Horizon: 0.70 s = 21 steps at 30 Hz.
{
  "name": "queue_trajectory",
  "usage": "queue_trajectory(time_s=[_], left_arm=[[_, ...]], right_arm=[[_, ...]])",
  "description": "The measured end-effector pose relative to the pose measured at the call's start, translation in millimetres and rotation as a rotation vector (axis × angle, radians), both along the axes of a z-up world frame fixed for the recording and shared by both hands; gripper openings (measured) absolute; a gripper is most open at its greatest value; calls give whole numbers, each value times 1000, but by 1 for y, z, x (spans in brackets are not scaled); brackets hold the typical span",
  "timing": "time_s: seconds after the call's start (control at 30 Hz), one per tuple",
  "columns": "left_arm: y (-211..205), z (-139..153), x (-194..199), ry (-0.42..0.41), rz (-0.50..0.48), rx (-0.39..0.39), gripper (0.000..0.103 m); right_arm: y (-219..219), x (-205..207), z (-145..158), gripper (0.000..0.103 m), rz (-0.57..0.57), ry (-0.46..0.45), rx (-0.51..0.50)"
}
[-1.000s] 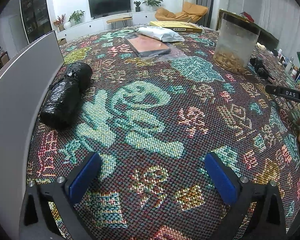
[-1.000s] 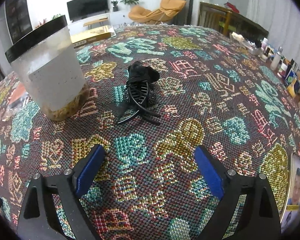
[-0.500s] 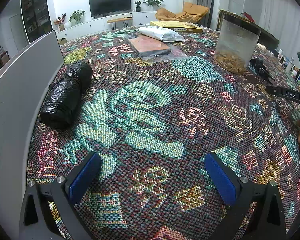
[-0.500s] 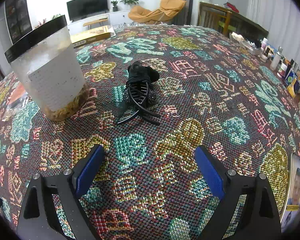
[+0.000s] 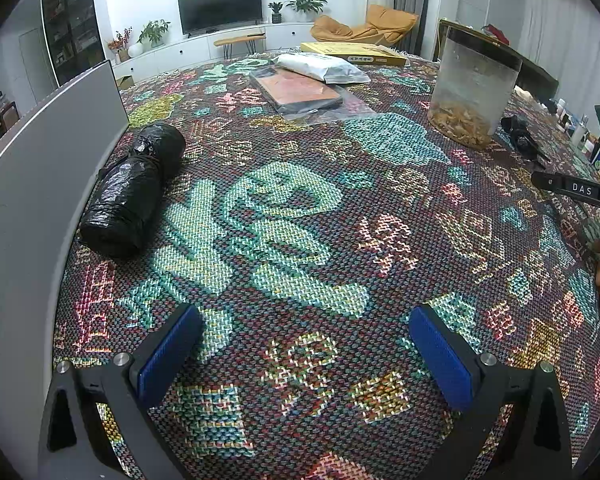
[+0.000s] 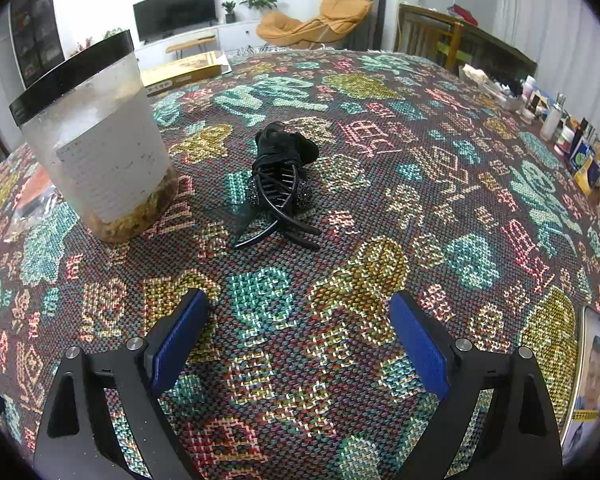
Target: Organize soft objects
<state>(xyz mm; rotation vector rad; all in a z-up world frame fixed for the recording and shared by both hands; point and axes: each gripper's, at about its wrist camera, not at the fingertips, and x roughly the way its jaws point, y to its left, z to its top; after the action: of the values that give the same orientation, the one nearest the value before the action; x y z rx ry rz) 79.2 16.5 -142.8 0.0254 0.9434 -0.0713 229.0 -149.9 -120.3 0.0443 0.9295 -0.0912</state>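
A black plastic-wrapped roll lies on the patterned tablecloth at the left, beside a grey panel. My left gripper hovers open over the cloth, well short of the roll and to its right. In the right wrist view a black hair claw with a dark fabric bow rests on the cloth ahead of my right gripper, which is open with nothing between its blue pads. The same hair claw shows far right in the left wrist view.
A clear jar with a black lid stands left of the hair claw, and appears as the jar in the left view. A flat packaged item, a white pouch and a yellow box lie at the far side. Small bottles line the right edge.
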Motion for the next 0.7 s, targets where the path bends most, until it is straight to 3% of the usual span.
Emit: queue_trajectory(time_s=[0.7], left_arm=[[0, 0, 0, 1, 2, 5, 103]], right_arm=[[-1, 0, 0, 94, 1, 0, 0]])
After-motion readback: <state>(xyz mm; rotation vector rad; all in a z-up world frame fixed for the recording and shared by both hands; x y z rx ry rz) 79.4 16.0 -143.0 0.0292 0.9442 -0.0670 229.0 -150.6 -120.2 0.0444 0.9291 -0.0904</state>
